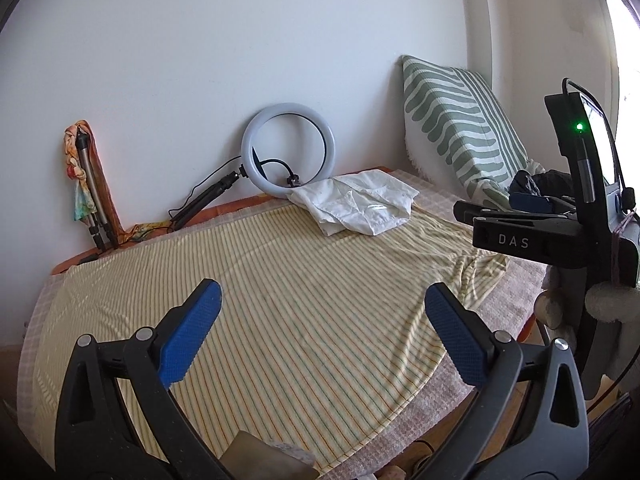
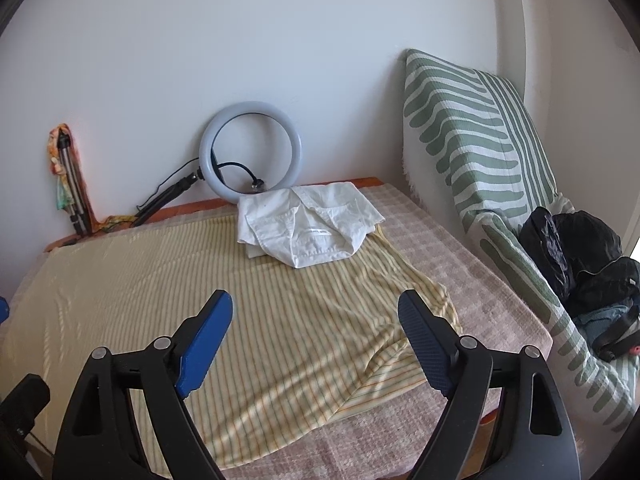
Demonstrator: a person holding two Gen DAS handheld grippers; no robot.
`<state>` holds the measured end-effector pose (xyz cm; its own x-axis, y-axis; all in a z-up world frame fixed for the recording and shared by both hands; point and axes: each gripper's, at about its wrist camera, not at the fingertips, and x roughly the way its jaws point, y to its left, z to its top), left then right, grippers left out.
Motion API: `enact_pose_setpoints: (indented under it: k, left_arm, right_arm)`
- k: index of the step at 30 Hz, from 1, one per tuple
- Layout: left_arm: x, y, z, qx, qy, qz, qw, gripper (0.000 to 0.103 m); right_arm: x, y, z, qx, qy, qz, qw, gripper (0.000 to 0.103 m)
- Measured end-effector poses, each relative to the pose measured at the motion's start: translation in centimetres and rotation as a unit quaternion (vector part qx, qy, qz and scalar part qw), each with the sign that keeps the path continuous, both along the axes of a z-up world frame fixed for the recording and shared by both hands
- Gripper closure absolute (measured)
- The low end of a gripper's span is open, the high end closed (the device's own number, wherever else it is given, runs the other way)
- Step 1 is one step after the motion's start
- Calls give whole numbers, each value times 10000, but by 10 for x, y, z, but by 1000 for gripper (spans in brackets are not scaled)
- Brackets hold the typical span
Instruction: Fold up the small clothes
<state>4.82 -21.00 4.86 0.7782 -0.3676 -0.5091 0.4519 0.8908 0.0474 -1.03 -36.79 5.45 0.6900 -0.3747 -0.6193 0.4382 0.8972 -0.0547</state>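
Note:
A yellow striped garment lies spread flat over the bed; it also shows in the right wrist view. A crumpled white garment sits at its far edge near the wall, also seen in the right wrist view. My left gripper is open and empty above the striped garment's near part. My right gripper is open and empty above the striped garment's right side. The right gripper's body shows at the right of the left wrist view.
A ring light and a tripod lean on the wall behind the bed. A green striped cushion stands at the right, with dark bags beside it. A pink checked bed cover lies under the clothes.

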Motion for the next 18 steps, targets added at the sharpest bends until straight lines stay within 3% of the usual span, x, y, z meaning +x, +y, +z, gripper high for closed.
enact_pose_setpoints:
  k: [18]
  left_arm:
    - [-2, -2, 2, 17, -34, -7, 10000, 0]
  right_arm:
    - [1, -4, 0, 138, -17, -22, 9999, 18]
